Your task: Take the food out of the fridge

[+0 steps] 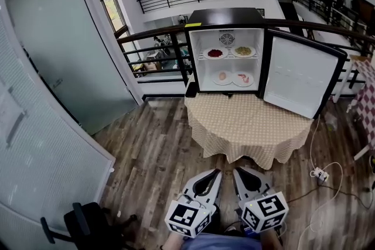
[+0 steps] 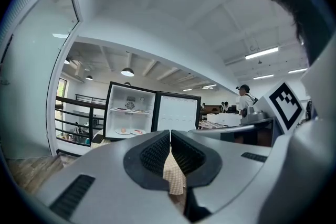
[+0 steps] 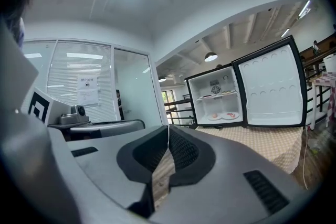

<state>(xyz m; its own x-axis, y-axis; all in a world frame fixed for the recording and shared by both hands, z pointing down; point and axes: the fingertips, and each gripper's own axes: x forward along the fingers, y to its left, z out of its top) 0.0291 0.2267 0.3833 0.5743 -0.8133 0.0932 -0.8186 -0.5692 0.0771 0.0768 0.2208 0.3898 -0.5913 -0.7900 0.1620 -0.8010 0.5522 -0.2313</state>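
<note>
Left gripper (image 1: 215, 173) and right gripper (image 1: 237, 171): fingers (image 1: 205, 184) closed, empty; plates (image 1: 222, 76) in fridge (image 1: 194, 61) well ahead; risk: arriving unopened, they shove plates or clip the door (image 1: 299, 73).

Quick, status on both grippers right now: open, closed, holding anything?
Left gripper: closed, jaws together, holding nothing.
Right gripper: closed, jaws together, holding nothing.

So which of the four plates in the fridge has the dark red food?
The upper-shelf left plate; its neighbour holds yellowish food, and the two lower plates hold paler pieces.
</note>
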